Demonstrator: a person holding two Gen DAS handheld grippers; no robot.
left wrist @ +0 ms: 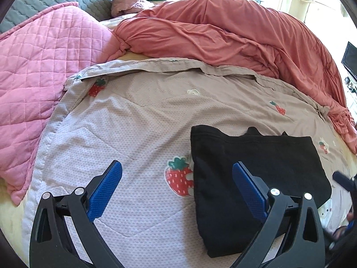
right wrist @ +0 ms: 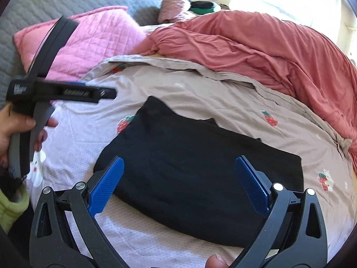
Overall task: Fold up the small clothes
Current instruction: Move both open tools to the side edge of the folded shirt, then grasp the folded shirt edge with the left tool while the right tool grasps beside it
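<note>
Black cloth, just one, lies flat and already folded near the front edge of the strawberry blanket. My right claw hangs right over it, spread wide, gripping nothing. My left claw is spread and empty too, with the cloth off to its right. Long side runs left to right. Behind lie one pink quilt and one red cover

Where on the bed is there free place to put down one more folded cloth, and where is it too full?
Bare strawberry-print sheet lies left of the folded black garment, bordered by the pink quilted blanket on the left. A narrower strip runs behind the garment, before the rumpled coral duvet. The far side is crowded. Both the left gripper and right gripper are open.
</note>
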